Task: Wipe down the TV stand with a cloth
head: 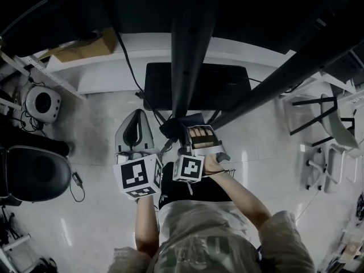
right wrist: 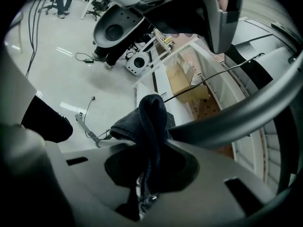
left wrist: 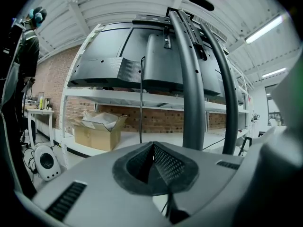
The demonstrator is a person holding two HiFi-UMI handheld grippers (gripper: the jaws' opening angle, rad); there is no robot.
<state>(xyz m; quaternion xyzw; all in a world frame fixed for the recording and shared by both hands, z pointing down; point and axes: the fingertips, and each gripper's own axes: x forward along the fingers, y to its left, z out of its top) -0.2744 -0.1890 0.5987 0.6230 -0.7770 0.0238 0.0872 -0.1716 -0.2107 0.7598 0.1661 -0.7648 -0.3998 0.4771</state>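
Right gripper clenched on the dark cloth; left gripper closed on nothing.
Cloth bunches out of the right jaws just beside the TV stand post, but contact can't be confirmed. In the head view the post hides the right jaw tips. The left gripper sits just left of the right one.

Stand upright and slanted strut converge just ahead of the right gripper, so it's tight there; the cloth in its jaws sits at the upright's foot. Dark base plate blocks further ahead, and a cable hangs left of the upright. Left gripper has bare floor on its left, up to the office chair. Right of the strut the floor is free as far as the white chairs
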